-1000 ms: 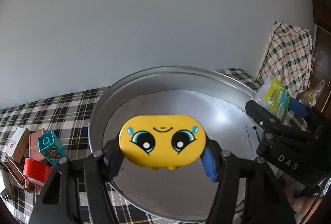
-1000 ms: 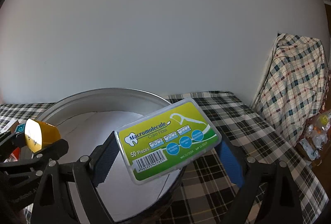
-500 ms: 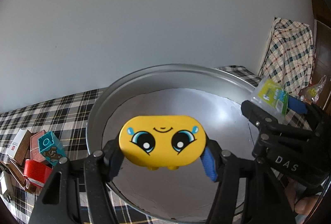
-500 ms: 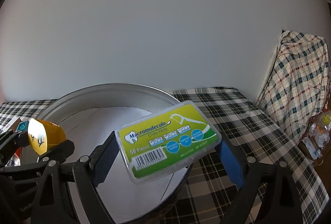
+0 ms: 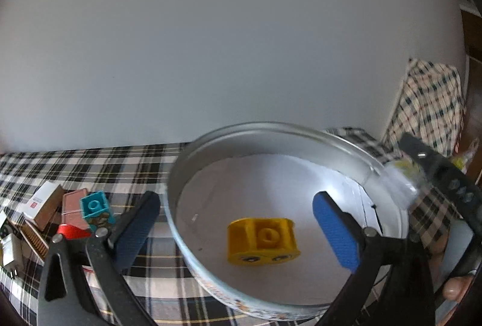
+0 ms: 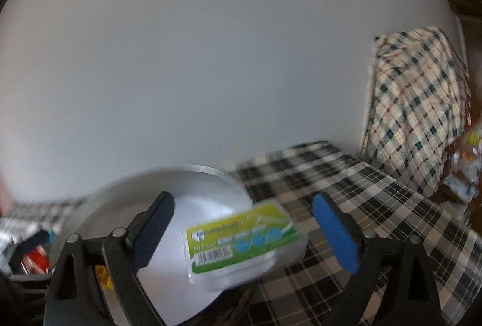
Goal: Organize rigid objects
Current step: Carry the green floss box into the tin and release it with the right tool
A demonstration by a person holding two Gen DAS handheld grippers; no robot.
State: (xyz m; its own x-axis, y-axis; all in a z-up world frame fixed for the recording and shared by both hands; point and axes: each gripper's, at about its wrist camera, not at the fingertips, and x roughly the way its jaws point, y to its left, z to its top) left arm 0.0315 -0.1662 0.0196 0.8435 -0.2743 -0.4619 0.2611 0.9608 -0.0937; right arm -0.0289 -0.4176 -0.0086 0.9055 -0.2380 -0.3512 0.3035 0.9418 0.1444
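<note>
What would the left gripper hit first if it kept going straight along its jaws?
Probably the yellow block lying in the round tin, between the opening jaws of the left gripper; depth is uncertain.

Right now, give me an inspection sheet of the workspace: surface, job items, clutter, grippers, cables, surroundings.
Surface: plaid tablecloth over the table.
Job's things: yellow toy block lies inside the round metal tin, face side down; floss pick pack is blurred over the tin's rim, between the right jaws, with gaps to both pads.
Clutter: teal block, red piece and small boxes beside the tin.
Grippers: left gripper jaws opening, nothing gripped; right gripper jaws opening.
Cables: nothing seen.
Surroundings: plain white wall; checked cloth draped at right.
</note>
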